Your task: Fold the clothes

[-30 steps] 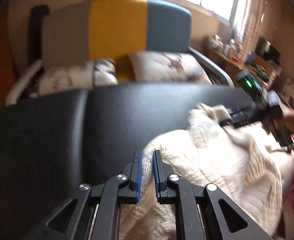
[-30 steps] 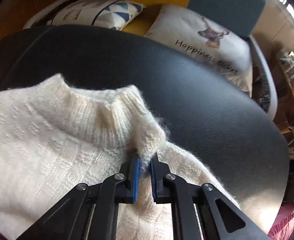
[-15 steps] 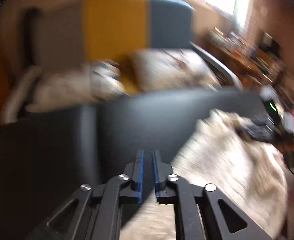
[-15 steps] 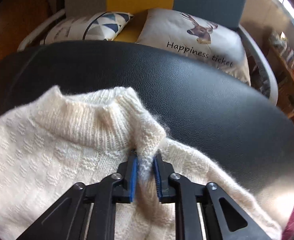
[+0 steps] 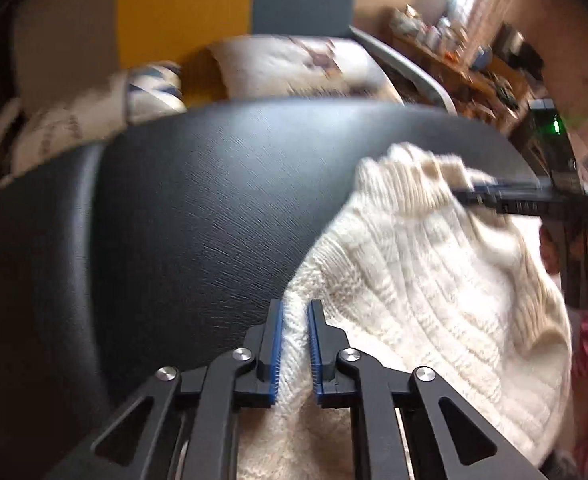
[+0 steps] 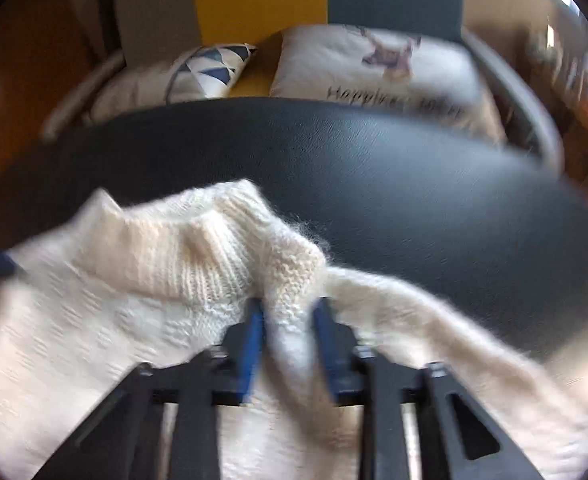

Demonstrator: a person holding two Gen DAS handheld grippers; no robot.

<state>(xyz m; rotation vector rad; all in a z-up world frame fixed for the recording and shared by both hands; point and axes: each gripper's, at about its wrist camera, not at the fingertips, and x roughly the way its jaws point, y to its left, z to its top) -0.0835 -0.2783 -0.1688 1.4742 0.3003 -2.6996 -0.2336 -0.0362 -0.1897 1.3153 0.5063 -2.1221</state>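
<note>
The cream sweater [image 5: 422,300] lies on the black padded bench [image 5: 197,200], spread on its right part. The left gripper [image 5: 296,344] pinches its edge with jaws nearly shut. The right gripper [image 6: 287,344], whose jaws have just been closing a little, pinches the knit beside the collar [image 6: 181,256], probably so that both corners can move together for a fold.

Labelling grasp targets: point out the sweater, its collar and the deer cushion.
sweater [image 5: 434,300]: left wrist view, ribbed knit body.
collar [image 6: 181,256]: right wrist view, ribbed neck band.
deer cushion [image 6: 374,64]: right wrist view, its printed face.

A black, leather-like surface [image 5: 197,200] — seemingly padded — carries a cream knit sweater [image 5: 426,292].
</note>
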